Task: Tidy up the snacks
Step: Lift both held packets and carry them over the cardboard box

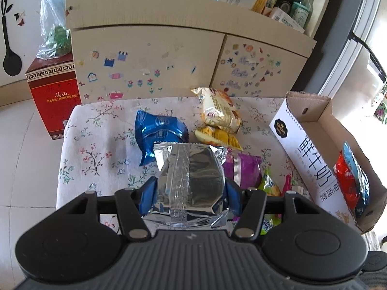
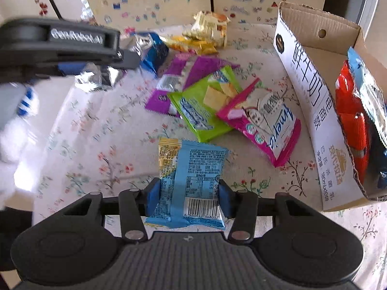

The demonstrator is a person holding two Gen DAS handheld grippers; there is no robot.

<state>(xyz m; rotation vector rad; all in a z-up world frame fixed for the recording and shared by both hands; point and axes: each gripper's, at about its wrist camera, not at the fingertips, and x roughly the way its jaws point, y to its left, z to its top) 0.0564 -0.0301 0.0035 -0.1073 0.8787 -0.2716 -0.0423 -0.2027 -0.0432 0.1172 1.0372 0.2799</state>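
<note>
The left gripper (image 1: 189, 188) is clamped on a shiny silver foil snack packet (image 1: 191, 181), its blue pads pressing the packet's two sides, and holds it above the table covered with a white floral cloth (image 1: 96, 145). The right gripper (image 2: 188, 191) is closed on a light blue plastic snack packet with a barcode and a yellow corner (image 2: 193, 178), the pads squeezing both of its edges, just over the cloth near the table's near edge.

Beyond the silver packet, toward the far edge of the table, lie a crumpled dark blue foil packet (image 1: 157, 133), a cream and gold snack bag (image 1: 220, 111) and a yellow snack packet (image 1: 217, 136) touching it. Nearer the middle, a purple packet (image 2: 191, 77) lies partly under a lime green cracker packet (image 2: 205, 106), which overlaps a pink and white packet (image 2: 263, 125) beside it.

Along the right edge of the table stands an open cardboard box with a white printed side (image 2: 312, 91). Inside it sits a red and blue snack bag (image 2: 353, 111).

Behind the table is a beige cabinet with stickers on its doors (image 1: 150, 58), and left of it a red carton (image 1: 53, 89) on the floor.
</note>
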